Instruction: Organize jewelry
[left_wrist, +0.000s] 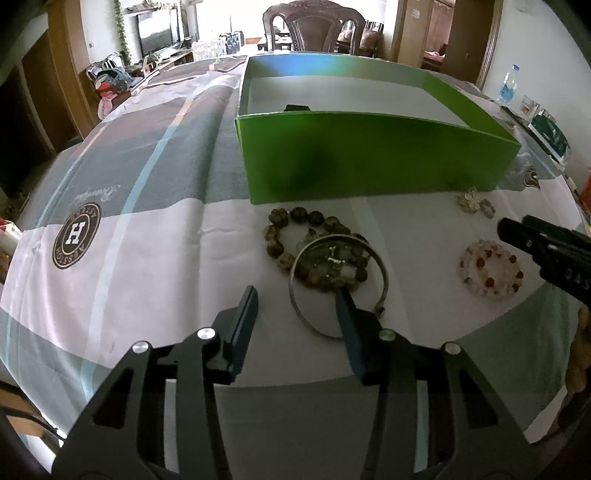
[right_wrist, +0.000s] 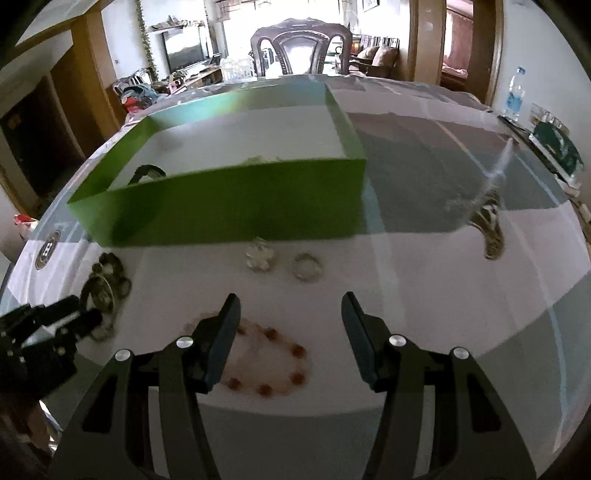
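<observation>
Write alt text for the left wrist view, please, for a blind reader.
The open left tool hovers over a metal bangle lying on a dark bead bracelet, on a cloth-covered table. Behind stands a green box; a pale bead bracelet lies at right.

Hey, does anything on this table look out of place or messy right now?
Mostly the jewelry: the metal bangle lies overlapping the brown bead bracelet, tangled with a small charm, and the pale bead bracelet and small rings sit loose outside the green box. Nothing looks spilled or broken.

The cloth-covered worktop (left_wrist: 155, 236) carries a green box (left_wrist: 369, 158); near the box lie a brown bead bracelet (left_wrist: 280, 236), a metal bangle (left_wrist: 384, 280), a pale bracelet (left_wrist: 491, 269) and small trinkets (left_wrist: 474, 203).
</observation>
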